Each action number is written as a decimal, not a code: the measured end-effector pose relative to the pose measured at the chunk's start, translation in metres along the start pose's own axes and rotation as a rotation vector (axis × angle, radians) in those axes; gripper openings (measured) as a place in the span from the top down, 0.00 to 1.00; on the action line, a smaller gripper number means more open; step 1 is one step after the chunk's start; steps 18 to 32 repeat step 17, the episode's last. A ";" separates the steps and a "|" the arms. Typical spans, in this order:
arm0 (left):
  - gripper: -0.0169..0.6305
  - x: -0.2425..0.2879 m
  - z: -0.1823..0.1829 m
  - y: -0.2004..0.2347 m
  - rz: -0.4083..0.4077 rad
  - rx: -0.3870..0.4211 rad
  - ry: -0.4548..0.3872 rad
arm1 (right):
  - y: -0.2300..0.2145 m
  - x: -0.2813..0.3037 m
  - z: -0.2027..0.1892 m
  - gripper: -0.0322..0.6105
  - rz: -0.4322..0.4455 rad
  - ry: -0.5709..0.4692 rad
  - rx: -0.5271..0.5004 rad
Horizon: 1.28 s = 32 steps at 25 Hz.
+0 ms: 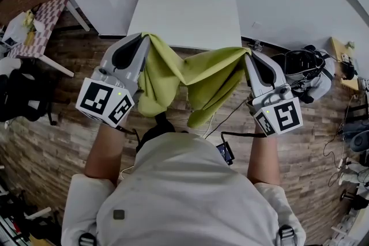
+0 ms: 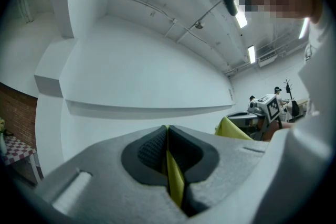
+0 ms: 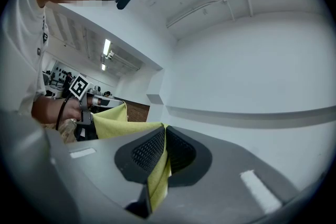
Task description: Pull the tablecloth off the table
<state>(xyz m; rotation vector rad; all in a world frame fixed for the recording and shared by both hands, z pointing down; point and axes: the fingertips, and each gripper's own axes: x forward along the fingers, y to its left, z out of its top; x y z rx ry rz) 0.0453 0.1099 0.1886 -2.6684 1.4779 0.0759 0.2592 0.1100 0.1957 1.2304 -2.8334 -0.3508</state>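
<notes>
A yellow-green tablecloth (image 1: 184, 80) hangs in the air between my two grippers, clear of the white table (image 1: 187, 15) behind it. My left gripper (image 1: 144, 37) is shut on the cloth's left corner, and its own view shows a strip of the tablecloth (image 2: 173, 176) pinched between the dark pads. My right gripper (image 1: 247, 53) is shut on the right corner, with the tablecloth (image 3: 157, 178) squeezed between its pads. Both grippers point up toward the white wall and ceiling. The cloth sags in folds down to the person's chest.
The bare white tabletop stands against the wall ahead. A small table with a checked cloth (image 1: 43, 20) is at the far left. A headset and cables (image 1: 302, 63) lie on the floor at the right. A black cable (image 1: 230, 135) runs by the person's body.
</notes>
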 end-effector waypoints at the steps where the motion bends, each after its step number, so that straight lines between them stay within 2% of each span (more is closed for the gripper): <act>1: 0.96 -0.001 0.000 0.000 0.000 0.001 0.001 | 0.000 0.000 0.000 0.92 0.001 -0.001 0.000; 32: 0.96 0.001 0.003 -0.002 -0.001 -0.007 -0.002 | -0.003 -0.005 0.001 0.92 -0.007 0.001 0.003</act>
